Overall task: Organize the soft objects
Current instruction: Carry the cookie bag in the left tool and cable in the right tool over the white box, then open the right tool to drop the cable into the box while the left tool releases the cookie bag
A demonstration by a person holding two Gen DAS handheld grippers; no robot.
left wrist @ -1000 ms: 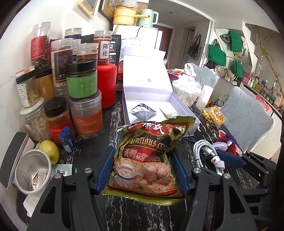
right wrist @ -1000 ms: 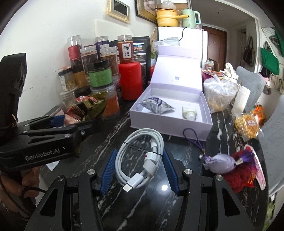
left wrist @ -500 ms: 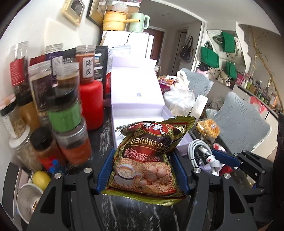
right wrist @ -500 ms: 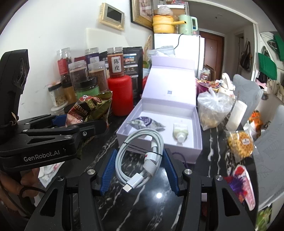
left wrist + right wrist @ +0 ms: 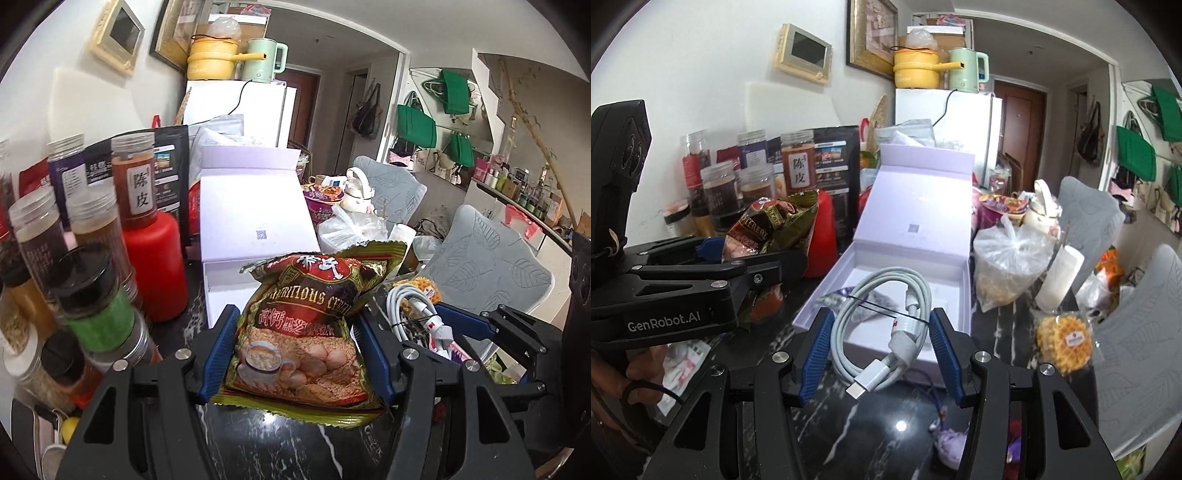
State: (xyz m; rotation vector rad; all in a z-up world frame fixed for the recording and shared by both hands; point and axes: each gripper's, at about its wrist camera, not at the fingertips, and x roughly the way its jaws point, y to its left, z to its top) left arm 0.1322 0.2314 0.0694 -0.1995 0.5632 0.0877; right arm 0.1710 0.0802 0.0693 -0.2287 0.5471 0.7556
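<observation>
left gripper (image 5: 297,347): clamped on the cereal bag (image 5: 306,325), blue pads pressing both sides, bag up off the worktop (image 5: 280,450)

right gripper (image 5: 879,347): pinching the coiled white cable (image 5: 882,325) between its pads, USB plug dangling toward the camera

white box (image 5: 960,295): lid flipped up, sitting just ahead of both grippers. From the right wrist view I can make out a small foil sachet (image 5: 834,293) inside it, mostly hidden behind the cable

step in hand: looks like the carry, both items lifted and headed for the box (that's my guess for where the soft stuff goes, since it's the only open container around)

next move: get each item over the box's open tray, lower it in, then let go. The bag is puffy and wide, so it probably wants the roomier side

watch out: the jars (image 5: 92,280) and red bottle (image 5: 155,266) stand close on the left, easy to clip with the bag
</observation>
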